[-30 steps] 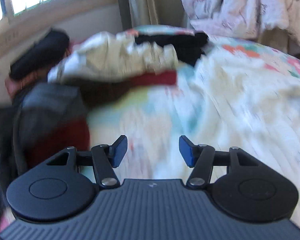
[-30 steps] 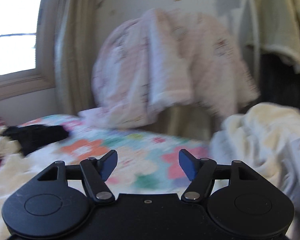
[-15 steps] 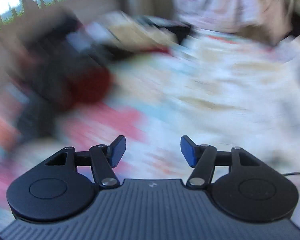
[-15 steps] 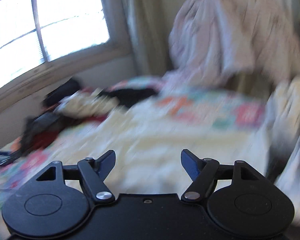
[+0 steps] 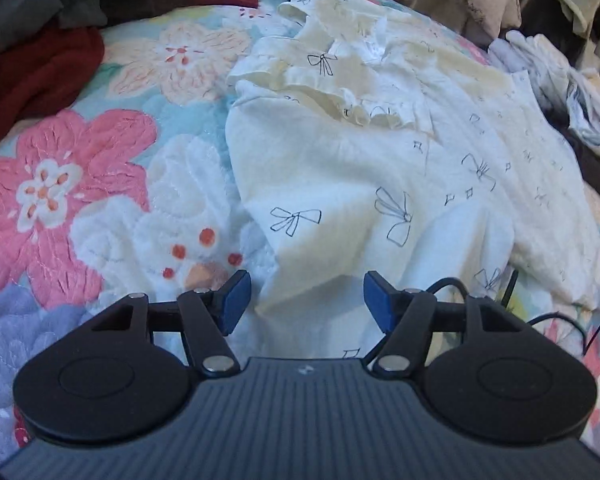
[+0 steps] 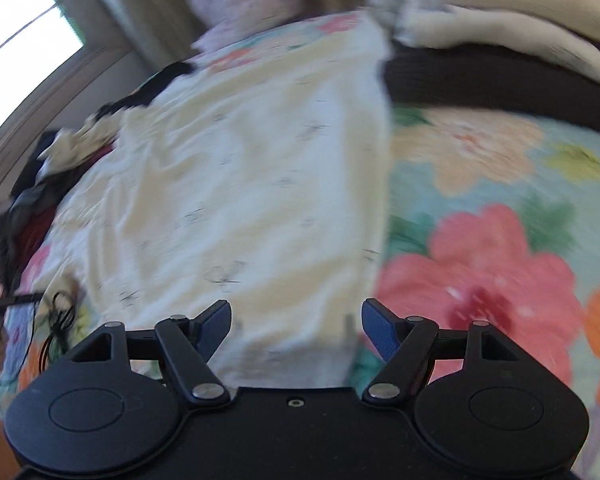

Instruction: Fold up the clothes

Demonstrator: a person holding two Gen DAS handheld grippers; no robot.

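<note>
1. Left wrist view: left hand-held gripper (image 5: 306,300), tilted down over the bed; blue pads (image 5: 234,300) stand apart and are opening. White cloth lies under the gap, but the pads press on nothing.
2. Left wrist view: white garment (image 5: 380,168) with a black bow print and a ruffled collar, spread crumpled on the quilt; its near edge lies under the gripper.
3. Left wrist view: flowered quilt (image 5: 60,184), pink and white blossoms on pale blue, covers the bed.
4. Left wrist view: heap of clothes (image 5: 40,28), dark red and grey pieces, at the quilt's upper left, apart from the garment.
5. Left wrist view: thin black cable (image 5: 560,320) on the quilt at lower right.
6. Right wrist view (blurred): right hand-held gripper (image 6: 296,328), jaws wide, holding nothing; the white garment (image 6: 240,184) runs away from the gap.
7. Right wrist view: flowered quilt (image 6: 492,248) to the right of the garment.
8. Right wrist view: cream cloth (image 6: 500,12) on a dark brown piece (image 6: 480,76), upper right.
9. Right wrist view: window (image 6: 16,32), upper left.
</note>
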